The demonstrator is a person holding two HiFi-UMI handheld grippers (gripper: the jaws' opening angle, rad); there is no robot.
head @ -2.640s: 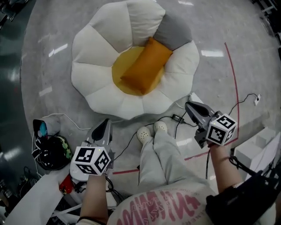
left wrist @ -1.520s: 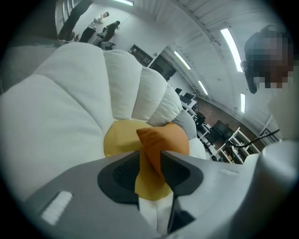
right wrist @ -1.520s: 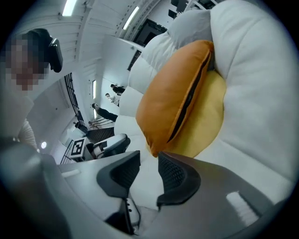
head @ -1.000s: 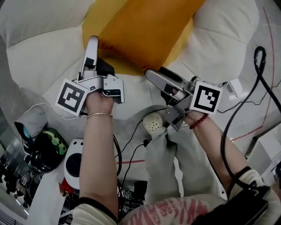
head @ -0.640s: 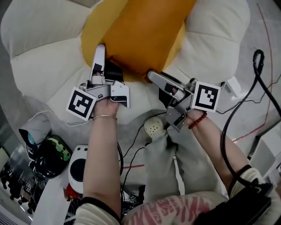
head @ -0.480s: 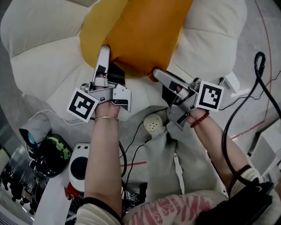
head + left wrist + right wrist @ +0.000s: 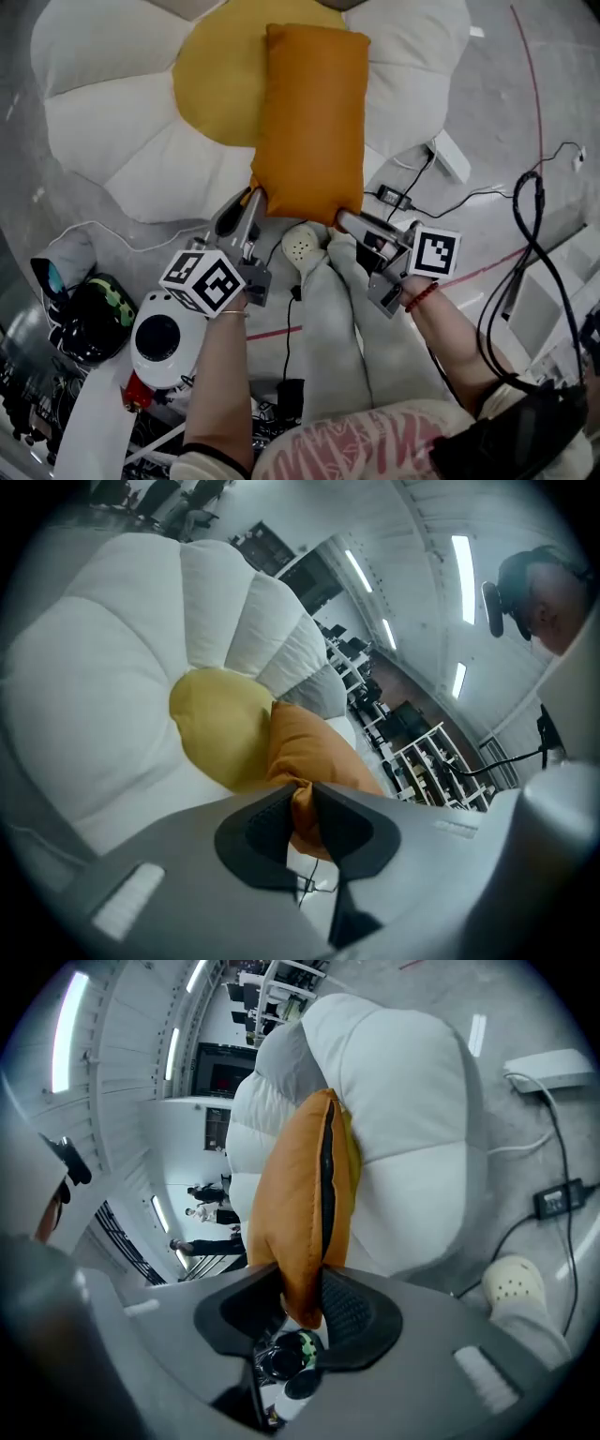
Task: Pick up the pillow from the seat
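Pillow [image 7: 312,122] is gripped at its two near corners: the jaws of the left gripper [image 7: 249,204] and right gripper [image 7: 347,221] have just been closing and now pinch the orange fabric. Half a second ago it lay on the yellow centre of the seat [image 7: 112,122]. Now it is drawn over the seat's near edge, so the pick-up looks nearly complete.

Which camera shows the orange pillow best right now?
The head view: the whole pillow shows face-on against the white seat. The left gripper view shows only a bunched corner and one side; the right gripper view shows it edge-on.
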